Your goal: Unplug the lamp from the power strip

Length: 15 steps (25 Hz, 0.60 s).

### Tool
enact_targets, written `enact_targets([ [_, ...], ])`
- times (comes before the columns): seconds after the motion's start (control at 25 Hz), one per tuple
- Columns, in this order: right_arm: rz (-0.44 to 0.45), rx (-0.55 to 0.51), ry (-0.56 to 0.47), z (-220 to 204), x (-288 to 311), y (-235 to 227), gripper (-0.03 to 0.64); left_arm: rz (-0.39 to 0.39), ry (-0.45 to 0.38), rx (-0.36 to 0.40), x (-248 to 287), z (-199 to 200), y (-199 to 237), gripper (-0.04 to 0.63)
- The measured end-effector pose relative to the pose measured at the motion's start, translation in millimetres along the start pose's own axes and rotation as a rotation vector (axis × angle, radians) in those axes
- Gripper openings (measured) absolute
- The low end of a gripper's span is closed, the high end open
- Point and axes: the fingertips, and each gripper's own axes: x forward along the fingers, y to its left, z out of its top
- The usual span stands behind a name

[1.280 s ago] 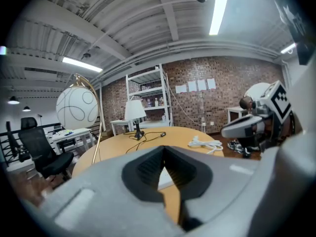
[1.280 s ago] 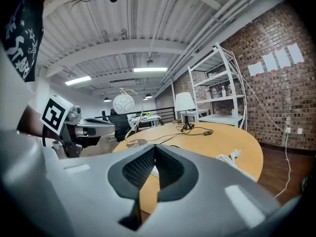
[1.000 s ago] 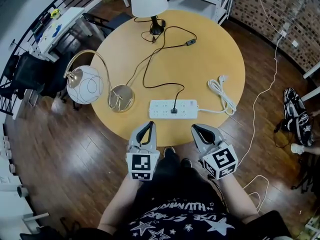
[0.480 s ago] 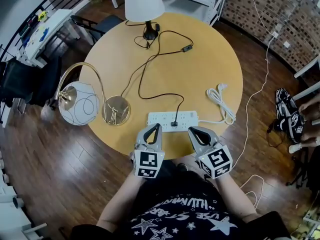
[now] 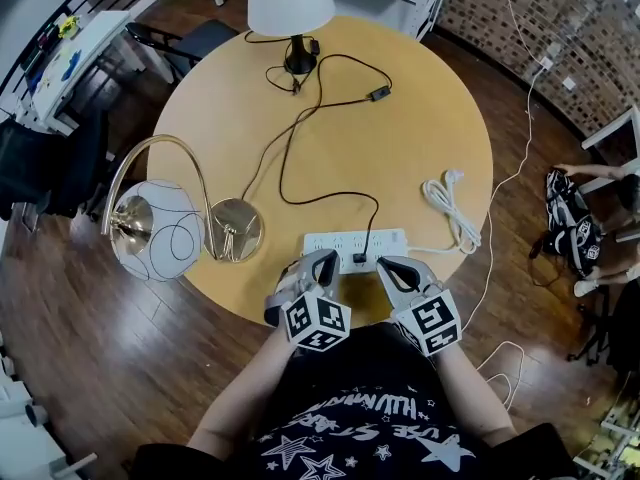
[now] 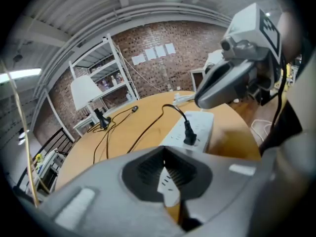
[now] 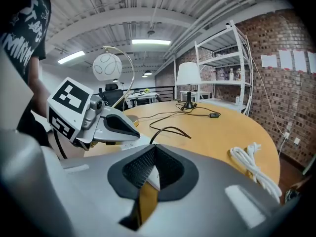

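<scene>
A white power strip (image 5: 355, 245) lies near the front edge of the round wooden table (image 5: 420, 138). A black plug (image 5: 360, 257) sits in it. Its black cord (image 5: 285, 158) runs back, past an inline switch (image 5: 378, 94), to the white-shaded lamp (image 5: 290, 3) at the far edge. My left gripper (image 5: 326, 261) is shut and empty, just left of the plug and angled toward it. My right gripper (image 5: 386, 266), also shut and empty, is just right of the plug. In the left gripper view the plug (image 6: 188, 135) stands upright in the strip (image 6: 197, 127), beyond my gripper (image 6: 164, 149).
A gold arc lamp with a globe shade (image 5: 160, 230) stands on its round base (image 5: 235, 230) at the table's left. The strip's coiled white cord (image 5: 450, 203) lies at the right. Chairs, a white shelf and a brick wall surround the table.
Both grippers have moved forward from in front of the table edge to either side of the plug. The left one has tilted rightward.
</scene>
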Motion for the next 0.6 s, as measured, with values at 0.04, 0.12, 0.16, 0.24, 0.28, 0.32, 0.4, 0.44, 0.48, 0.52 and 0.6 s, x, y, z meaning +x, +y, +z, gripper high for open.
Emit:
enact_targets([
  [0.04,-0.004,-0.009,0.007,0,1,0,0.009,-0.015,0.008,0.014,3,0,-2,0.003],
  [0.12,0.002,-0.015,0.022,-2,4,0,0.009,-0.041,0.03,0.04,8,-2,-6,0.003],
  [0.16,0.011,-0.016,0.029,-3,6,1,0.009,-0.051,0.044,0.052,11,-4,-8,0.002],
  [0.24,0.035,-0.023,0.047,-5,8,3,0.009,-0.066,0.076,0.068,14,-7,-11,0.002],
  [0.28,0.046,-0.029,0.056,-7,10,3,0.009,-0.073,0.091,0.071,16,-9,-12,0.003],
  [0.32,0.057,-0.032,0.064,-8,11,2,0.009,-0.08,0.105,0.071,17,-10,-13,0.003],
  [0.4,0.086,-0.033,0.076,-9,14,4,0.009,-0.09,0.121,0.064,18,-13,-15,0.002],
  [0.44,0.103,-0.035,0.082,-9,15,5,0.009,-0.09,0.123,0.06,18,-13,-15,0.002],
  [0.48,0.119,-0.038,0.086,-8,17,6,0.009,-0.087,0.125,0.056,19,-13,-15,0.003],
  [0.52,0.132,-0.045,0.087,-8,18,7,0.009,-0.084,0.126,0.055,19,-13,-14,0.002],
  [0.6,0.152,-0.064,0.084,-10,21,6,0.009,-0.08,0.131,0.06,20,-12,-14,0.002],
])
